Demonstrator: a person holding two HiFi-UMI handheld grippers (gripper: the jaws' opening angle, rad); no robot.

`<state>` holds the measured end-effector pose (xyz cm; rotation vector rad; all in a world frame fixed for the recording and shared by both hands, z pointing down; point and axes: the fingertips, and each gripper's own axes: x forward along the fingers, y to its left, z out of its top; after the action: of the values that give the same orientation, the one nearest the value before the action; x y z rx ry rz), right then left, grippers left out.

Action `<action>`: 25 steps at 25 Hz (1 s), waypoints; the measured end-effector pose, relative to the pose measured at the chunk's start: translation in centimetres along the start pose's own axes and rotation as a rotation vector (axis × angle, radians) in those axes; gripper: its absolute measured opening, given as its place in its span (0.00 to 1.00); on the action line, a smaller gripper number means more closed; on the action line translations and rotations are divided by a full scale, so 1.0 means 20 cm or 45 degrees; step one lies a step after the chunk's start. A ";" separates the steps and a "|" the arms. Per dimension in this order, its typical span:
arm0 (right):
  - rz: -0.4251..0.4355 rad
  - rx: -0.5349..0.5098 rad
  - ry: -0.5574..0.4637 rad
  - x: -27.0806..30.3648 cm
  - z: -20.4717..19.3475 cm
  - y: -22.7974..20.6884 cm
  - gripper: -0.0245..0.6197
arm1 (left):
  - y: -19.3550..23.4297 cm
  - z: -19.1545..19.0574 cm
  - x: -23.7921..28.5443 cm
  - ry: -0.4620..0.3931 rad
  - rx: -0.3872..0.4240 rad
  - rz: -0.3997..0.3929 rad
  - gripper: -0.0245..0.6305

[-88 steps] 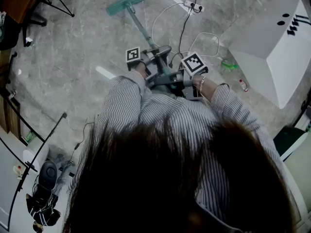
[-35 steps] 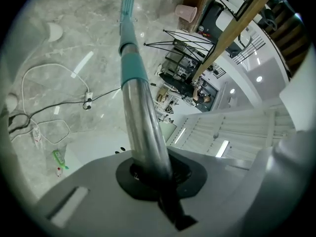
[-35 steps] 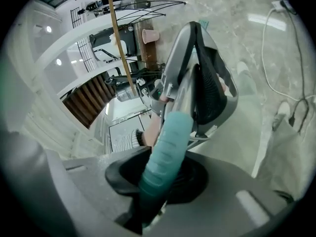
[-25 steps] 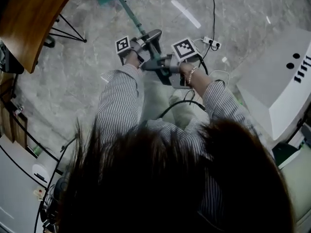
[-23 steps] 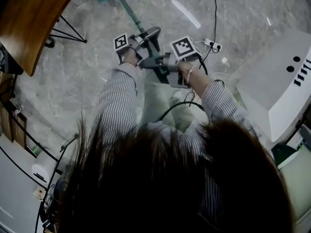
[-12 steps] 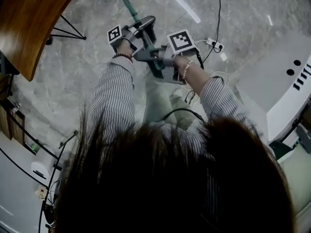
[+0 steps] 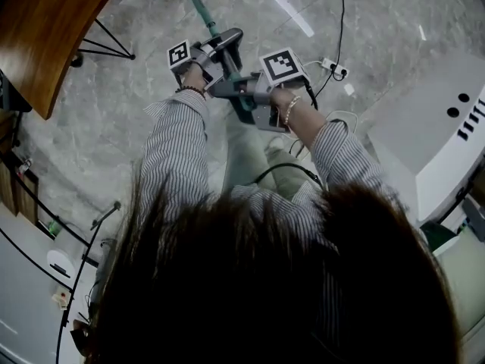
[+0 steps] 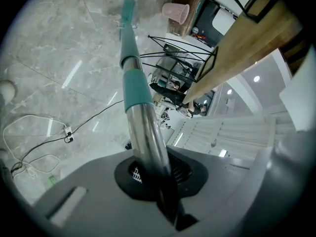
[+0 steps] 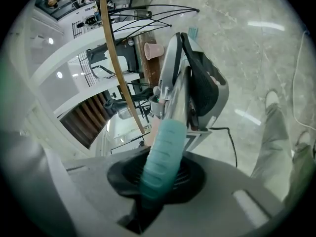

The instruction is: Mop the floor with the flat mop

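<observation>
Left gripper (image 8: 157, 179) clamped on steel pole (image 8: 145, 132) of flat mop (image 8: 129, 48). Right gripper (image 9: 157, 184) clamped on teal grip (image 9: 165, 152), just nearer. Pole slants to far floor (image 8: 54, 48).

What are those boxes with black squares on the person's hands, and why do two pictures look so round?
A person holds a mop. One camera sits on their head and looks down at their striped sleeves and the grey floor. Each hand holds a clamp tool called a gripper; the patterned cubes are part of those. The round pictures come from small cameras riding on the grippers. The left gripper is shut on the shiny mop pole. The right gripper is shut on the pole's green grip. A white power strip with its cable lies on the floor.
</observation>
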<state>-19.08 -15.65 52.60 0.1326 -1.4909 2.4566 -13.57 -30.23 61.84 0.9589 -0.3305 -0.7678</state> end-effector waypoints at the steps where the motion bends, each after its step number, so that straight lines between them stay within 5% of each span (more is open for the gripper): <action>1: -0.006 0.001 0.006 0.00 0.00 0.00 0.12 | 0.00 0.00 0.00 0.008 0.007 0.000 0.07; 5: -0.003 0.011 0.019 -0.01 -0.05 0.01 0.12 | 0.00 -0.05 -0.03 0.019 0.013 -0.012 0.08; 9: 0.037 -0.013 0.000 -0.22 -0.36 -0.14 0.12 | 0.15 -0.44 -0.06 0.053 0.094 0.020 0.09; 14: 0.027 0.021 0.029 -0.31 -0.56 -0.27 0.12 | 0.30 -0.64 -0.13 0.024 0.062 0.007 0.11; 20: -0.071 -0.062 0.130 -0.71 -1.22 -0.75 0.12 | 0.72 -1.34 -0.26 -0.064 0.011 -0.165 0.07; 25: -0.049 -0.029 0.166 -0.96 -1.66 -1.00 0.12 | 1.01 -1.81 -0.36 -0.096 -0.054 -0.177 0.05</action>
<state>6.78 19.00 50.13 -0.0036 -1.4474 2.3680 10.97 3.86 59.21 0.9218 -0.3140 -0.9359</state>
